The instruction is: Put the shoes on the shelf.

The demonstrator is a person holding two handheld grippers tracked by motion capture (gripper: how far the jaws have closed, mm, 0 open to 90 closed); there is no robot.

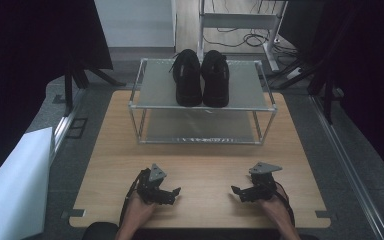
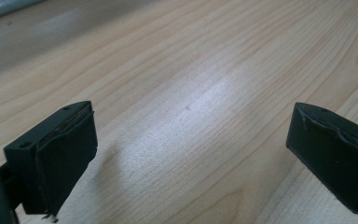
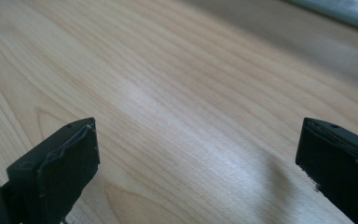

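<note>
A dim room with dark curtains holds a wooden worktop [image 1: 200, 160]. At the back of it stands a metal shelf rack [image 1: 202, 102]. On its top shelf sit two black shoes side by side, touching, toes pointing at the person: the left shoe [image 1: 187, 80] and the right shoe [image 1: 215, 80].

Near the front edge, well apart from the shoes, are two hands. The left tongs [image 1: 172, 194] are released, with wide jaws and nothing between them, low over the bare wood. The right tongs [image 1: 237, 192] are just the same, wide and holding nothing.

The shoes look light and a bit soft on top, with stiff soles. I think the best place to grab one is the rim by the heel, or the side. The laces could slip.
</note>
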